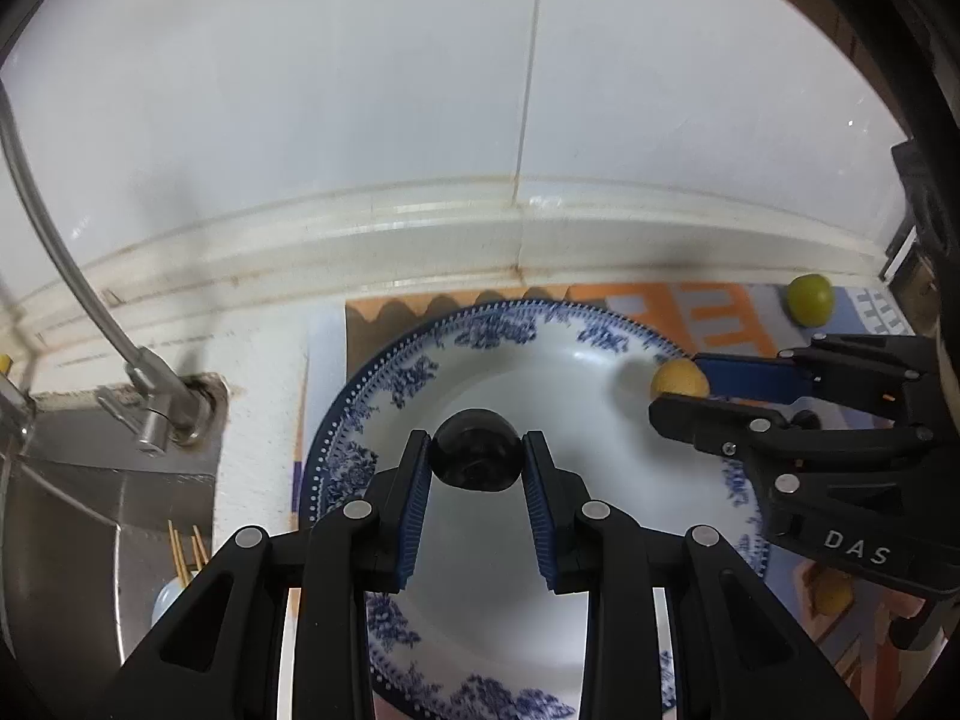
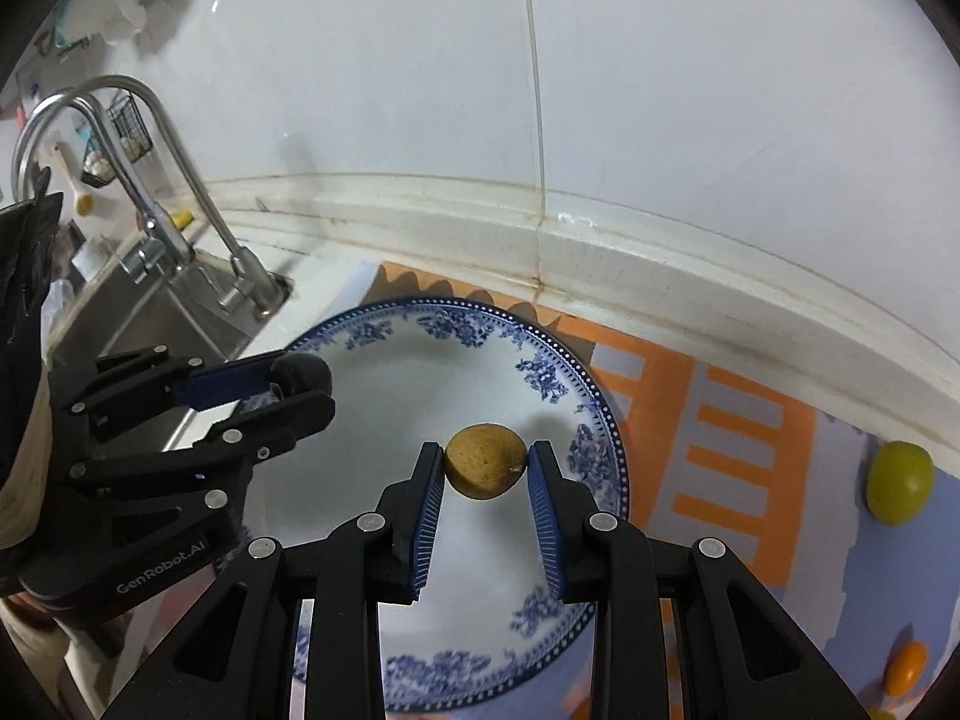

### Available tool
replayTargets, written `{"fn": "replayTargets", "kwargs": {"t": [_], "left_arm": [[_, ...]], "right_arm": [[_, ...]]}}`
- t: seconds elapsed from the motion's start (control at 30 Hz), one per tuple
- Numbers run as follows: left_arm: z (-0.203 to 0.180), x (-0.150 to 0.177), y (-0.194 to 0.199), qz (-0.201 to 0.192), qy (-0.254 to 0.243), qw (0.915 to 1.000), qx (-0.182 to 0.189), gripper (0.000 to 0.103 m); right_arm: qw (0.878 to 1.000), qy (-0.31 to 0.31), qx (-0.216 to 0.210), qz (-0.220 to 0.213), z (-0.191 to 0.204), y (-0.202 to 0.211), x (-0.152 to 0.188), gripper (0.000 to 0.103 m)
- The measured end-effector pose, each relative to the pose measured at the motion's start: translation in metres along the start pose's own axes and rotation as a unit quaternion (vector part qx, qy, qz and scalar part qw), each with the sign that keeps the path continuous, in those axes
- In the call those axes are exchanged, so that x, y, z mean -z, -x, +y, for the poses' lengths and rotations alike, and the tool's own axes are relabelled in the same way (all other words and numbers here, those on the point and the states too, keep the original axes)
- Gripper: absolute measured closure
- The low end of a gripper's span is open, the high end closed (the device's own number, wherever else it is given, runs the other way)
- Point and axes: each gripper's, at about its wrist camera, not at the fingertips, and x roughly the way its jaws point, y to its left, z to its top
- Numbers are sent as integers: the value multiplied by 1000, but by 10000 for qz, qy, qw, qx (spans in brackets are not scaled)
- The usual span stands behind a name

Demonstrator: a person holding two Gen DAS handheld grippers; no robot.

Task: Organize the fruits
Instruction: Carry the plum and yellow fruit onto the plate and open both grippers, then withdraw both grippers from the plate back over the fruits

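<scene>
Blue-padded fingers [image 1: 414, 516] of the left gripper [image 1: 477, 459] clamp a dark round fruit [image 1: 476, 450] from both sides, held over the middle of the blue-and-white plate [image 1: 420, 360]. Toward 3 o'clock, the right gripper [image 2: 486, 468] pinches a tan oval fruit [image 2: 486, 469], long axis lying crosswise between its narrowly parted pads, above the plate's right half. Both tools reach forward over the plate, tips toward the tiled wall. A green fruit [image 2: 899, 483] rests on the orange-patterned mat [image 2: 738, 450] at 3 o'clock, against the wall's ledge; an orange fruit [image 2: 906, 667] lies near 4 o'clock.

A white counter [image 2: 312, 300] carries an orange-patterned mat [image 2: 738, 438] beside the sink [image 2: 180, 324].
</scene>
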Motion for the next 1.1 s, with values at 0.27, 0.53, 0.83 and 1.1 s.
{"fn": "replayTargets", "kwargs": {"t": [0.27,0.53,0.83,1.1], "left_arm": [[3,-5,-16,199,25,9998,32,73],[1,-9,-11,123,26,9999,-118,57],[-13,0,36,-287,-11,9991,-297,42],[-43,14,91,-904,-101,9954,-294,26]], "right_arm": [[9996,6,-56,280,-2,-19,-5,73],[9997,-46,-63,211,-4,-17,-5,68],[9996,0,213,-186,-4,24,12,68],[9957,-363,347,-781,-11,84,36,56]]}}
